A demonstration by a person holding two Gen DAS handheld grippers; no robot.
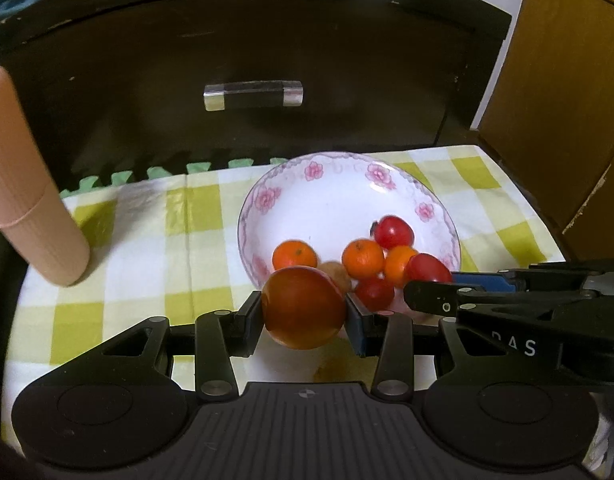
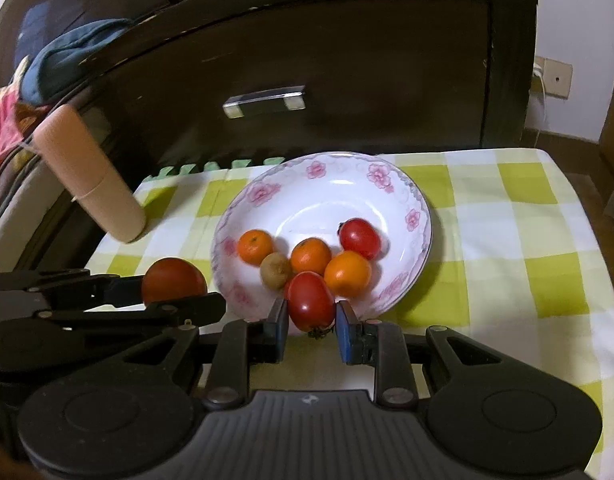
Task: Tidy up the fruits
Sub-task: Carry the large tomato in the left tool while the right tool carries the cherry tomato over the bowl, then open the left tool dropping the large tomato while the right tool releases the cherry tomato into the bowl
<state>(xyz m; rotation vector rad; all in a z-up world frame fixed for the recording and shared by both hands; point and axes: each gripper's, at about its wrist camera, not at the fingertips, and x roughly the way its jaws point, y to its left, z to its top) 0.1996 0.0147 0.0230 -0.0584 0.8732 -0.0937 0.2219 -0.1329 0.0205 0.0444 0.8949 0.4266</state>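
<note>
Jaws grip fruit; bowl (image 2: 421, 216) ahead; beige cylinder (image 1: 31, 200) left.

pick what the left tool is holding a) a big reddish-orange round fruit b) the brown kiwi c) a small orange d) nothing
a: the left tool is clamped on a big reddish-orange fruit, just in front of the flowered bowl.

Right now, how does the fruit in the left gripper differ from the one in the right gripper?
The left gripper holds a big round dark red-orange fruit; the right gripper holds a smaller, oval, glossy red tomato with its stem end down. The big fruit spreads its jaws wider; the tomato's jaws sit closer. Both are clamped near the bowl.
</note>
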